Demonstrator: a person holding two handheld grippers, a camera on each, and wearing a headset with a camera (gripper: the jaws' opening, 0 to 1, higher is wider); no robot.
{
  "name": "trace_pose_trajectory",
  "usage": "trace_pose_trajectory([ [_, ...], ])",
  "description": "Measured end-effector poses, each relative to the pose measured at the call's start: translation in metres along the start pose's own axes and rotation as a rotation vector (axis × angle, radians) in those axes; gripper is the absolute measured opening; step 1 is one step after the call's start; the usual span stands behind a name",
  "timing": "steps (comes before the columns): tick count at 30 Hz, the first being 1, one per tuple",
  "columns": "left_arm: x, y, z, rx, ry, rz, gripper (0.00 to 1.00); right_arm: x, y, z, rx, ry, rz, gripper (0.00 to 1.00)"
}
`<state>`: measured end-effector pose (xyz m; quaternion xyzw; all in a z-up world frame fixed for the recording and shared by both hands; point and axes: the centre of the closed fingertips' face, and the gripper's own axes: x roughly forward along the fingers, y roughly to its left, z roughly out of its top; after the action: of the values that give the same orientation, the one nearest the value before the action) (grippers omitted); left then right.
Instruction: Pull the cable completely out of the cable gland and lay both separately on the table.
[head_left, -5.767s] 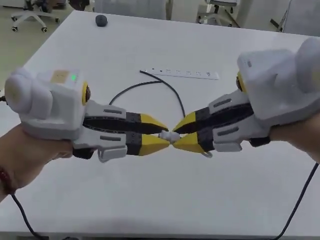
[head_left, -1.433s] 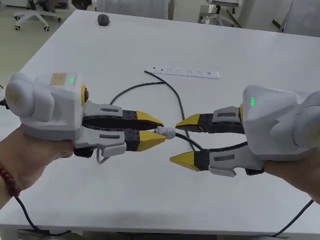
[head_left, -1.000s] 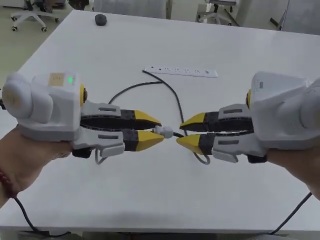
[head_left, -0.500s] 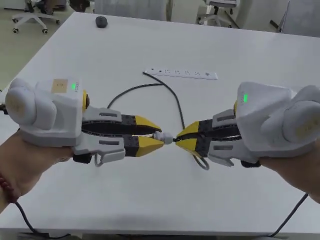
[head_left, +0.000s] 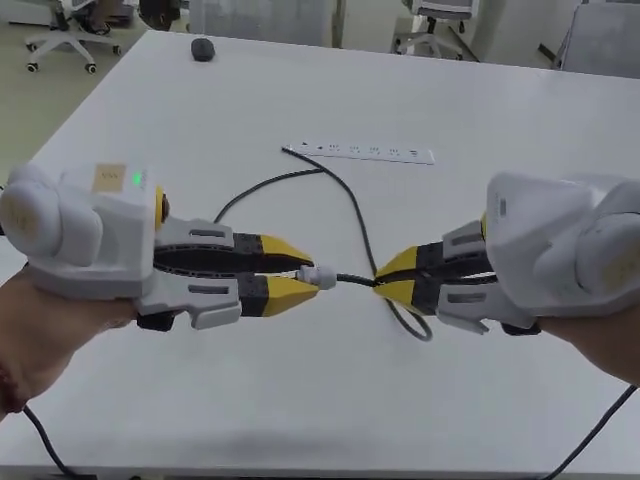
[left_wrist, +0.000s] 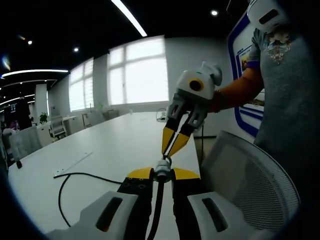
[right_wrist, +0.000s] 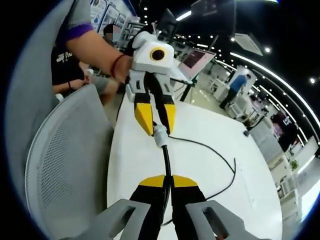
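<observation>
Head view: the left hand-held gripper (head_left: 308, 273) is clamped on the white cable gland (head_left: 322, 277). The right hand-held gripper (head_left: 381, 281) pinches the black cable (head_left: 350, 280) just beside it. Both are held above the bench (head_left: 300, 400), with broad white surface on all sides. The bench's near edge runs along the bottom. The cable loops back toward a power strip (head_left: 365, 152) near the far edge. A tan sticker (head_left: 110, 178) on the left gripper is unreadable.

Left gripper view: the gland (left_wrist: 162, 170) sits between its own jaws. A mesh chair (left_wrist: 250, 190) stands past the bench edge. Writing on a blue-framed board (left_wrist: 245, 55) is too small to read.

Right gripper view: the cable (right_wrist: 166, 162) runs from its own closed jaws up to the gland (right_wrist: 160, 136).
</observation>
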<state>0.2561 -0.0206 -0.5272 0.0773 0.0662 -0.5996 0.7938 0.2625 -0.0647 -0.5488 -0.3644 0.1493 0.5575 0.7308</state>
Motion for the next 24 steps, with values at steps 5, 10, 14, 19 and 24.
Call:
trace_pose_trajectory([
  [5,-0.001,0.000,-0.001,-0.002,0.004,0.000,0.14,-0.003,-0.003,-0.009,0.019,0.015,0.005,0.00],
  [10,-0.004,0.003,-0.002,-0.002,0.007,0.007,0.14,-0.005,-0.006,-0.019,0.032,0.037,0.000,0.00],
  [14,-0.006,0.004,-0.004,-0.001,0.012,0.011,0.14,-0.006,-0.007,-0.031,0.041,0.068,0.004,0.00],
  [19,-0.010,0.004,-0.005,0.001,0.016,0.016,0.14,-0.008,-0.009,-0.047,0.053,0.104,0.000,0.00],
  [24,-0.012,0.003,-0.006,0.003,0.023,0.017,0.14,-0.011,-0.010,-0.060,0.077,0.130,0.000,0.00],
])
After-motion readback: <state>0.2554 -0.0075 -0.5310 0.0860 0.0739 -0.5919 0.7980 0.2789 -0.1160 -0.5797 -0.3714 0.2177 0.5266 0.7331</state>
